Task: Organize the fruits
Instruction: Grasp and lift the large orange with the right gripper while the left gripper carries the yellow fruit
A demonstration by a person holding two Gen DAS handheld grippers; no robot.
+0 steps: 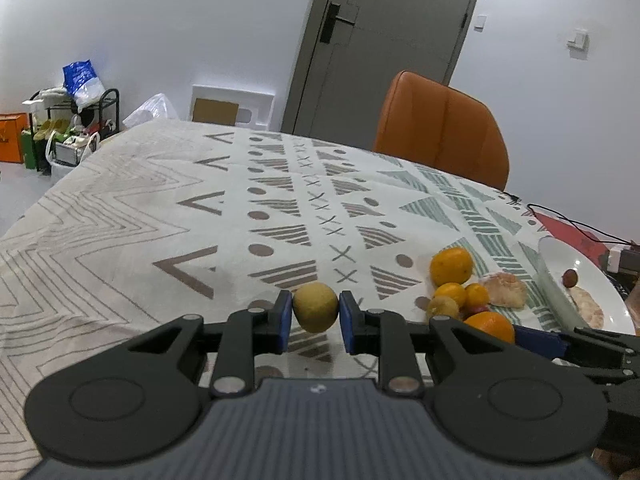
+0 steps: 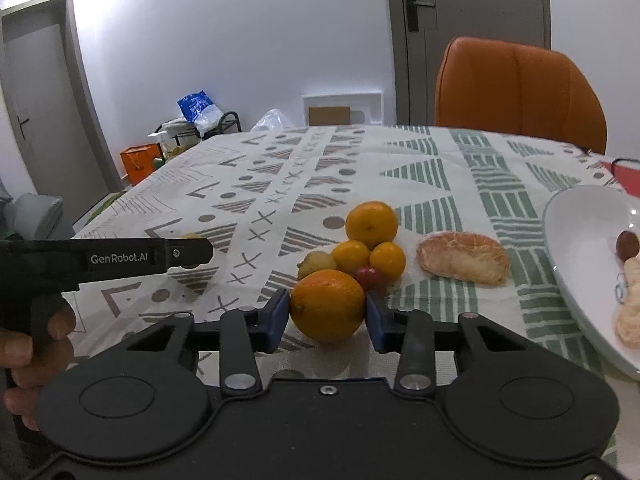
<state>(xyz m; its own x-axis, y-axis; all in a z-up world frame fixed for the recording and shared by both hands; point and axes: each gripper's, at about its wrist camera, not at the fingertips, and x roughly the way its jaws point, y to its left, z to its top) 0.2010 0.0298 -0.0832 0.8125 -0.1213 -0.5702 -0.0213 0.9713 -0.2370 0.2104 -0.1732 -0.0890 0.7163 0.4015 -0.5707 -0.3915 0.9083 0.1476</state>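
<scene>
My left gripper (image 1: 315,310) is shut on a yellow-green round fruit (image 1: 315,307), held just above the patterned tablecloth. My right gripper (image 2: 327,312) is shut on a large orange (image 2: 327,304) at the near edge of a fruit cluster. That cluster holds another large orange (image 2: 371,225), two small oranges (image 2: 351,255) (image 2: 387,260), a yellow-green fruit (image 2: 317,263) and a small red fruit (image 2: 369,276). In the left wrist view the cluster (image 1: 456,292) lies to the right of the left gripper. The left gripper shows in the right wrist view at the far left (image 2: 191,251).
A bread roll (image 2: 462,258) lies right of the cluster. A white plate (image 2: 568,236) at the right edge holds a dark round fruit (image 2: 627,245) and pale food pieces. An orange chair (image 2: 520,88) stands behind the table. A black cable (image 1: 576,224) lies at the far right.
</scene>
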